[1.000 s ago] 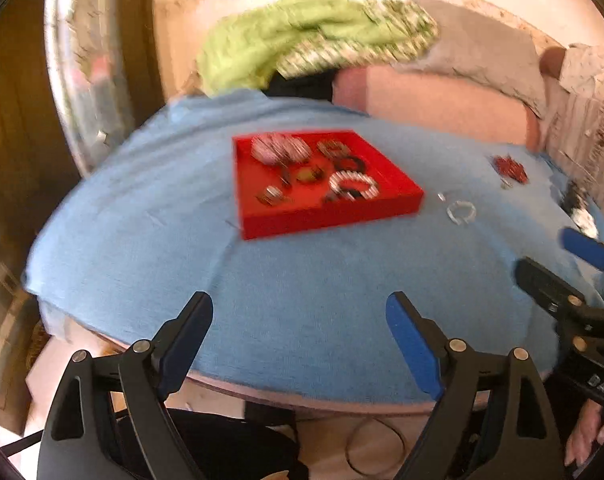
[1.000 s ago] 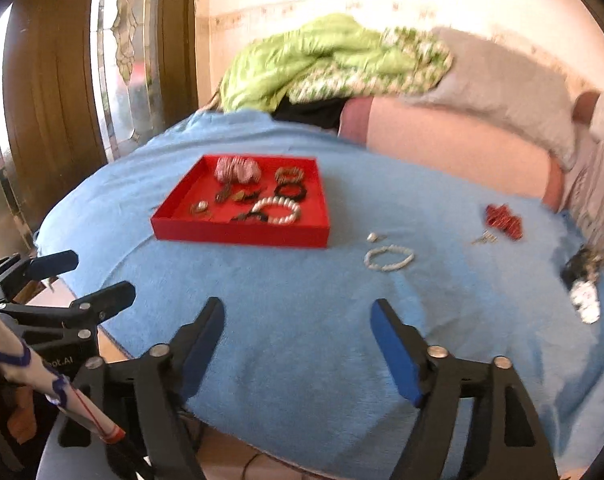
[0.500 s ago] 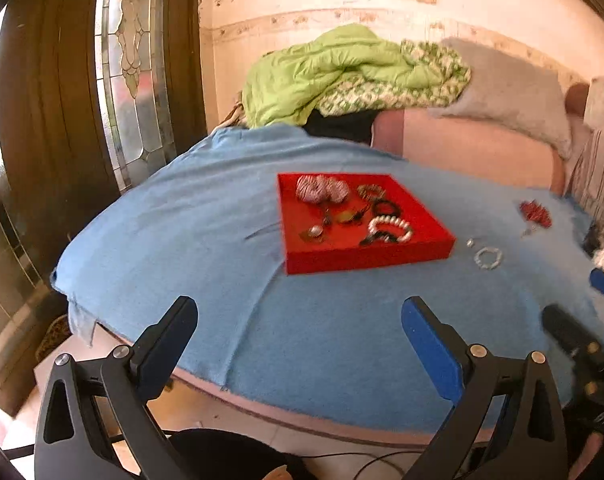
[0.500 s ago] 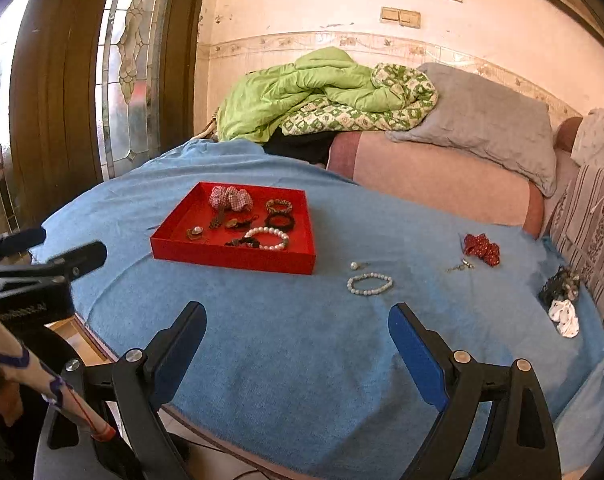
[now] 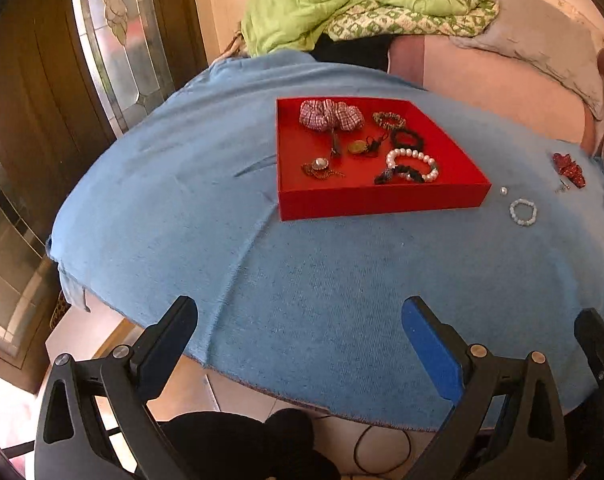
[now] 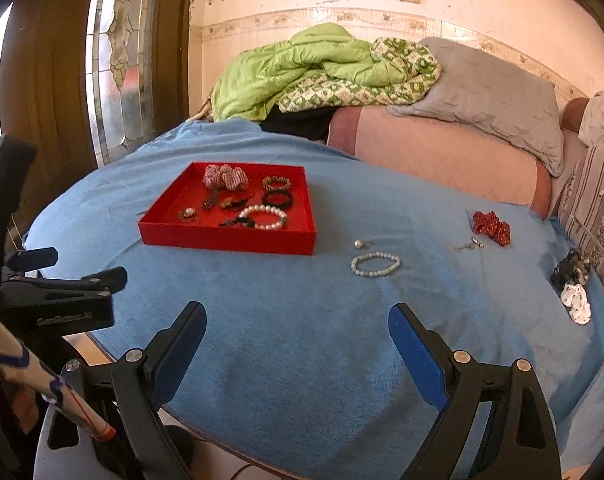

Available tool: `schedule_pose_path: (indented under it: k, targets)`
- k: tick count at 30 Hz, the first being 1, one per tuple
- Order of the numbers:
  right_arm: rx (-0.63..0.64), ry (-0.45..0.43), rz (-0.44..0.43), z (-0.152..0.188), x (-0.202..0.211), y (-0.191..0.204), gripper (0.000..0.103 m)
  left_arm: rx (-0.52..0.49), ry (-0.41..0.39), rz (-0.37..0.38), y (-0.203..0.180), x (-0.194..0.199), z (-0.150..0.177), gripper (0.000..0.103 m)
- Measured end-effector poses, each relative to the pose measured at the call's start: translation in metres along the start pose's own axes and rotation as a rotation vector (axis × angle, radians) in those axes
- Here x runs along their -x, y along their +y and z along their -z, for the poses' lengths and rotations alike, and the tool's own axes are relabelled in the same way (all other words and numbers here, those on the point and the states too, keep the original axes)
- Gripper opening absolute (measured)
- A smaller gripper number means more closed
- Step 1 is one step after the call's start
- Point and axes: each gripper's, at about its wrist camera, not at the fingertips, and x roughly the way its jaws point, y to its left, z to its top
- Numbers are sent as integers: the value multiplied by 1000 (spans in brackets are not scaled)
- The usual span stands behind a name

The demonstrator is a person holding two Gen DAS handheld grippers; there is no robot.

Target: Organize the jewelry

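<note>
A red tray (image 5: pixel 382 200) (image 6: pixel 225 240) sits on the blue-covered table and holds a plaid scrunchie (image 5: pixel 329 115), a white pearl bracelet (image 5: pixel 412 160), black and patterned bands and small pendants. On the cloth right of the tray lie a pale bead bracelet (image 6: pixel 376 265) (image 5: pixel 522 212), a single pearl earring (image 6: pixel 358 244), a small metal piece (image 6: pixel 468 246), a red scrunchie (image 6: pixel 490 227) and a black-and-white scrunchie pile (image 6: pixel 572 284). My left gripper (image 5: pixel 299 320) and right gripper (image 6: pixel 297 320) are both open and empty, held above the table's near edge.
A pink couch (image 6: pixel 442 156) with a green blanket (image 6: pixel 302 68) and grey pillow (image 6: pixel 494 96) stands behind the table. A wooden door with stained glass (image 6: pixel 113 60) is at the left. The left gripper's body shows in the right wrist view (image 6: pixel 57 300).
Both grippers have risen and pulled back a little from the table over the last second, then the left one tilted down. Both jaws stayed open. The jewelry has not moved.
</note>
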Motion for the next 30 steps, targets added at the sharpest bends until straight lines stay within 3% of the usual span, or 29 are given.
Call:
schedule_pose_path:
  k: [9,15,30]
  targets:
    - [-8,28,-7,1,-9,-2,95,63,-23,18,14,0,-6,102]
    - [2,32,-5,1,-10,0,95,99,-109,-50,17,9,-6,102]
    - [19,41,-1,4,-11,2,95,2,-146,-109,0,14,-1,102]
